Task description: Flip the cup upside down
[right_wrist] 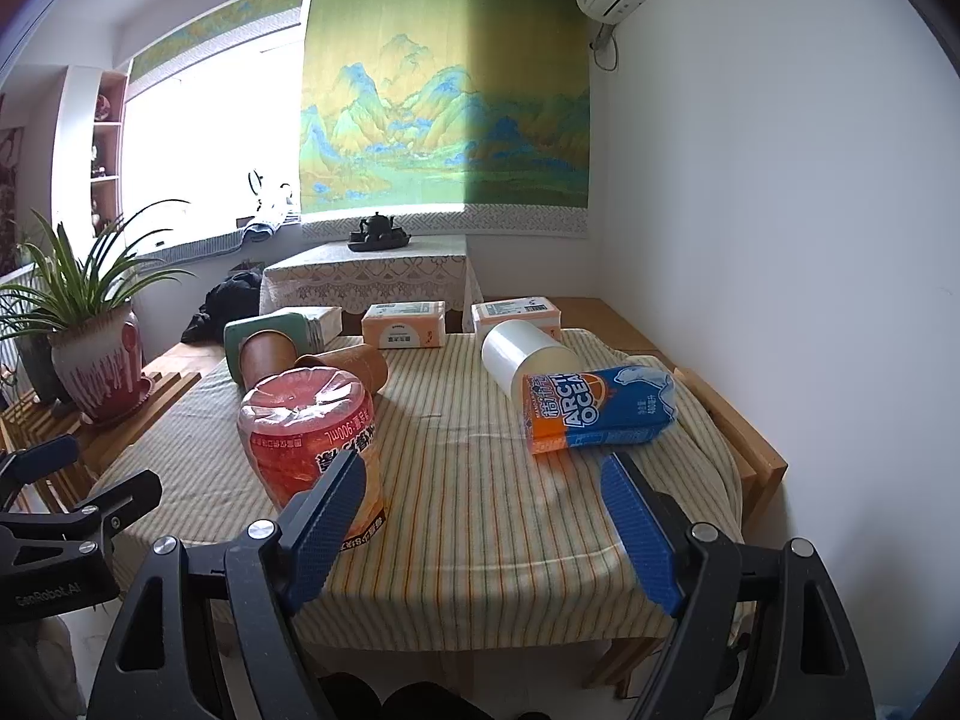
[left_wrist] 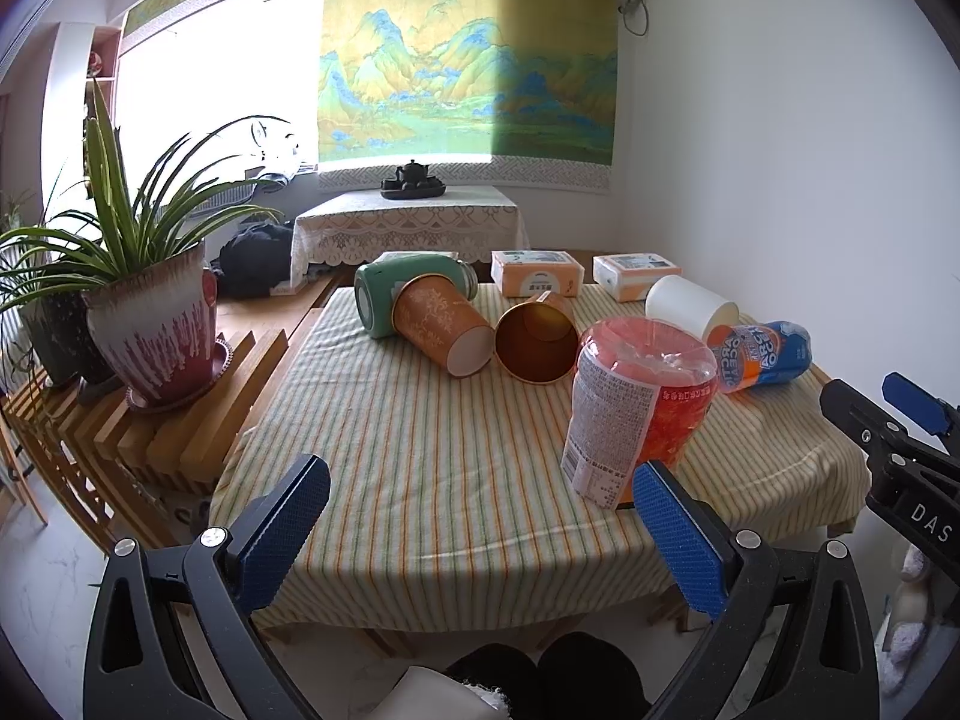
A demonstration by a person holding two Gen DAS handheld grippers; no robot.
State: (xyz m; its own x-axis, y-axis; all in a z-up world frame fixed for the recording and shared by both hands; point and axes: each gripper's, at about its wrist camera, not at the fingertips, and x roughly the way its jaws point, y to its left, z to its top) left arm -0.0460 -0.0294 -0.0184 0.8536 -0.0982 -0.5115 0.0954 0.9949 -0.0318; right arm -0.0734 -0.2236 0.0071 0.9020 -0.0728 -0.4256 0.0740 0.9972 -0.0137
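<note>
Two orange paper cups lie on their sides on the striped tablecloth (left_wrist: 420,468). One patterned cup (left_wrist: 441,327) points its white base at me; the other (left_wrist: 536,339) shows its open mouth. Both also show in the right wrist view, the patterned cup (right_wrist: 267,360) and the other cup (right_wrist: 354,363). A white cup (left_wrist: 690,306) (right_wrist: 525,357) lies on its side at the right. My left gripper (left_wrist: 480,516) is open and empty above the table's near edge. My right gripper (right_wrist: 483,510) is open and empty, also at the near edge.
A wrapped red tub (left_wrist: 642,402) (right_wrist: 315,438) stands near the front. A blue-orange drink carton (right_wrist: 600,408) lies right. A green container (left_wrist: 408,288) lies behind the cups. Two tissue packs (left_wrist: 537,273) sit at the back. A potted plant (left_wrist: 156,330) stands left on a wooden rack.
</note>
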